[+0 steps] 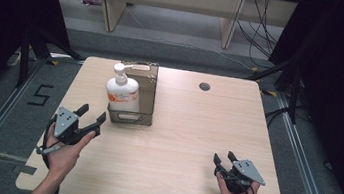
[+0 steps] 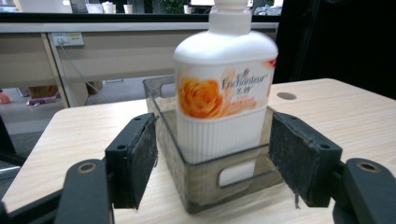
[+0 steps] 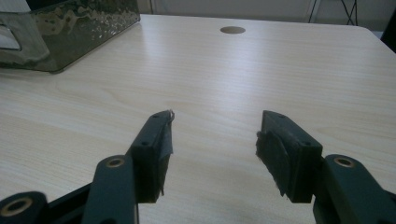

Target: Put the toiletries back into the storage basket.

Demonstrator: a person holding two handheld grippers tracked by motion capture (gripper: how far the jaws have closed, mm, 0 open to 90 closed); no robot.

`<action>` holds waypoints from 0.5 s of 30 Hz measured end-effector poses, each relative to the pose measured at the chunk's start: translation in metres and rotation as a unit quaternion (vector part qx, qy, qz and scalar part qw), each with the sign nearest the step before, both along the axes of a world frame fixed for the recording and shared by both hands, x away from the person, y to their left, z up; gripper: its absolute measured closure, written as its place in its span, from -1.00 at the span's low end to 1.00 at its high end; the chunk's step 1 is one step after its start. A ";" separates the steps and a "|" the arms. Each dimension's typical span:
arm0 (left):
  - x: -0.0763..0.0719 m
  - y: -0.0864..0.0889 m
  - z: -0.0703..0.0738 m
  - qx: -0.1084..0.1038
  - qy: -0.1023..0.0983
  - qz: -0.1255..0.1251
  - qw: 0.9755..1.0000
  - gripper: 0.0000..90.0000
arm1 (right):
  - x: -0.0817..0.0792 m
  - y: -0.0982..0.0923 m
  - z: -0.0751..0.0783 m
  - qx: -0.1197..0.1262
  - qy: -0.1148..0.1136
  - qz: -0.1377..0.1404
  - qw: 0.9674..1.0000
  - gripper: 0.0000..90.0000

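A white pump bottle [image 1: 122, 92] with an orange rose label stands upright in the near end of a smoky clear plastic bin [image 1: 146, 92] on the table's left half. In the left gripper view the bottle [image 2: 224, 88] and the bin [image 2: 219, 179] loom close ahead. My left gripper [image 1: 92, 117] is open, its jaws spread wide just short of the bin's near left corner, touching nothing; in its own view the left gripper [image 2: 212, 158] frames the bin's front wall. My right gripper [image 1: 223, 158] rests open near the front right of the table; the right gripper [image 3: 214, 144] has bare wood between its jaws.
The light wooden table [image 1: 191, 130] has a round cable hole [image 1: 204, 86] at the back. The bin's corner [image 3: 70, 32] sits far left of the right gripper. Dark curtains, stands and cables flank the table; desks stand beyond it.
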State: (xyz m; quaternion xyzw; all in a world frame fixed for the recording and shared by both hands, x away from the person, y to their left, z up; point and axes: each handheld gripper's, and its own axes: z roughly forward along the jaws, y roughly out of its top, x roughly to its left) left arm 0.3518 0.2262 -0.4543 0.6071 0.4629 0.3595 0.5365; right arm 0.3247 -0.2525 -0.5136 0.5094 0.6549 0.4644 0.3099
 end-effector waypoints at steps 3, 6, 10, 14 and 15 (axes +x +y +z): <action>-0.001 0.004 -0.006 0.000 0.005 0.004 1.000 -0.29 | 0.000 0.000 0.000 0.000 0.000 0.000 1.000 0.00; -0.003 0.009 -0.011 0.003 0.008 0.006 1.000 -0.29 | 0.001 -0.002 0.000 -0.008 -0.004 0.005 1.000 0.00; -0.005 0.013 -0.018 0.002 0.012 0.009 1.000 -0.29 | 0.000 -0.001 0.000 -0.007 -0.002 -0.001 1.000 0.00; -0.005 0.018 -0.027 -0.001 0.018 0.010 1.000 -0.29 | 0.001 -0.001 0.000 -0.006 -0.005 0.005 1.000 0.00; -0.005 0.020 -0.030 0.000 0.022 0.011 1.000 -0.29 | 0.001 -0.002 0.000 -0.009 -0.007 0.006 1.000 0.00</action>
